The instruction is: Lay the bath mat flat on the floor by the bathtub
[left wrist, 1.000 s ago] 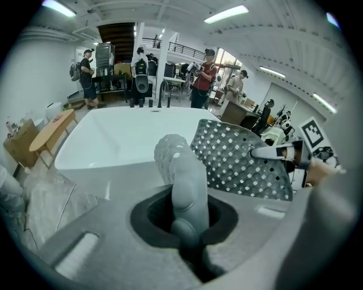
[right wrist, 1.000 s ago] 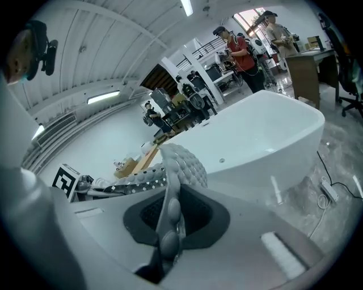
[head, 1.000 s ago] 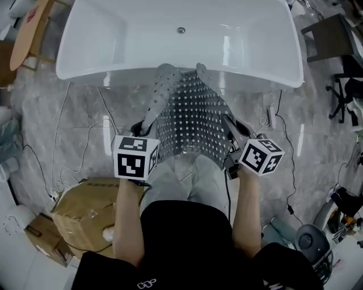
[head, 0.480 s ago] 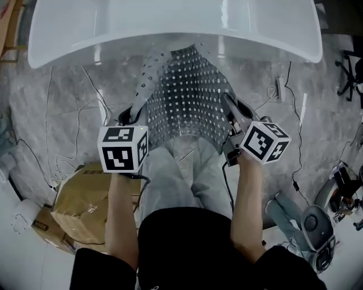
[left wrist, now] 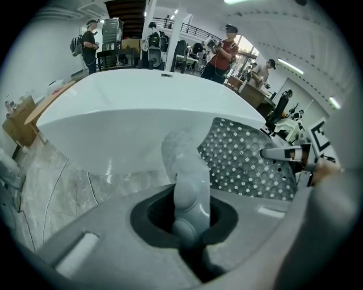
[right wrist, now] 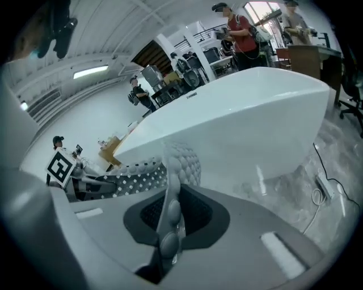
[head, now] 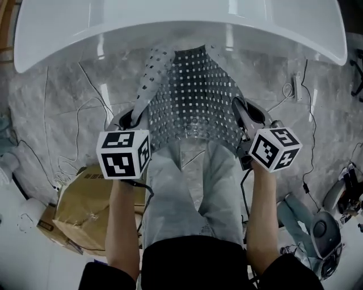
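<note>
1 bath mat (head: 193, 96), clamped by left tongs (head: 131, 116) and right tongs (head: 239, 109), lies beside the bathtub (head: 170, 16).

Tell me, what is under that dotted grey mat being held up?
The mat hangs over the marbled floor beside the bathtub, its near edge above the person's trousers. Whatever lies on the floor directly beneath it is covered.

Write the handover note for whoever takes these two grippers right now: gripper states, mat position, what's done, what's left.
Left gripper: shut on the bath mat's near left corner.
Right gripper: shut on its near right corner.
Mat: spread between them, sloping down toward the bathtub; left edge curled over.
Done: mat held up, facing the tub.
Left: lower it onto the floor, flatten the curl, release.
</note>
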Demonstrator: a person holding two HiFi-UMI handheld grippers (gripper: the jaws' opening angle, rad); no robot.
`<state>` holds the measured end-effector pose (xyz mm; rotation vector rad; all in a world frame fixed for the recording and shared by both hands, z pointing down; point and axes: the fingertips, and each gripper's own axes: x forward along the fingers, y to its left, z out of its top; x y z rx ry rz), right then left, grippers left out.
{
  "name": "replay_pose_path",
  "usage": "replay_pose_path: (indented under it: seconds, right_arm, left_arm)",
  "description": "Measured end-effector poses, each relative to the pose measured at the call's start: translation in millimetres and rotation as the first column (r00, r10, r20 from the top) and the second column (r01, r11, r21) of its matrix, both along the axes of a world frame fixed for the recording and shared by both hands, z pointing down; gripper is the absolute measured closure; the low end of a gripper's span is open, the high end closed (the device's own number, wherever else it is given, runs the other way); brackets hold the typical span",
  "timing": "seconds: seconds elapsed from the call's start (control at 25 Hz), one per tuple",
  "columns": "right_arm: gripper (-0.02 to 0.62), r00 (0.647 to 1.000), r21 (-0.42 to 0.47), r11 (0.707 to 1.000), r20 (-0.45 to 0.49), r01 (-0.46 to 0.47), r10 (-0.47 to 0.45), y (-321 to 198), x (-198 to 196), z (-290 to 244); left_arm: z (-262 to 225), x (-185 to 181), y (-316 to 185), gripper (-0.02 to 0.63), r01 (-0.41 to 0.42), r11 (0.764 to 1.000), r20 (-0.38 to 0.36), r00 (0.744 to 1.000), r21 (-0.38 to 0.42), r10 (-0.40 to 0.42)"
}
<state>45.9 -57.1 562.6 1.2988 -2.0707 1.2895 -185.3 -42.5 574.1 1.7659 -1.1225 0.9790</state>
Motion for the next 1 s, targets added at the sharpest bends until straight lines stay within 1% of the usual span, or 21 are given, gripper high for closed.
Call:
replay_pose_path:
  seconds: [0.2,0.36,0.44,0.56,0.64,0.72,0.84,1.0]
  right_arm:
    - [0.575,1.000,0.006,1.000,0.008,0.004,-0.004,-4.9,7.4,44.7]
    - [0.575,0.999,-0.010,0.999,0.022,-0.045,0.045,-4.2,16.8,84.3]
    - [0.575,0.998,-0.014,0.998,-0.011,-0.056,0.056,-3.5,25.0,104.0]
    - [0.575,0.994,0.000,1.000,-0.106,-0.014,0.014,2.1,34.6,122.3]
    - [0.575,0.992,0.001,1.000,-0.128,0.009,-0.009,3.2,37.7,133.3]
    - [0.575,0.990,-0.006,1.000,-0.136,0.023,-0.024,2.9,42.5,146.4]
    - [0.575,0.990,-0.020,0.999,-0.139,0.030,-0.032,5.2,54.6,165.9]
    - [0.575,0.990,-0.020,0.999,-0.136,-0.030,0.027,-6.7,75.3,197.8]
  left_arm:
    - [43.9,9.2,-8.2,0.584,-0.028,1.000,-0.008,1.000,-0.011,0.028]
    - [82.6,14.2,-17.6,0.584,-0.045,0.999,0.004,0.999,-0.028,0.045]
    - [98.3,18.6,-22.0,0.584,-0.047,0.998,0.012,0.999,-0.036,0.047]
    - [115.8,28.1,-24.4,0.583,-0.069,0.997,0.022,0.997,-0.038,0.070]
    - [128.2,33.2,-27.1,0.584,-0.079,0.996,0.018,0.997,-0.037,0.080]
    - [142.5,37.4,-29.6,0.584,-0.070,0.997,0.015,0.997,-0.030,0.070]
    - [168.0,46.1,-22.6,0.584,-0.033,0.999,-0.004,0.999,-0.032,0.033]
    - [198.5,53.9,-28.9,0.584,0.026,0.999,-0.034,0.999,-0.047,-0.028]
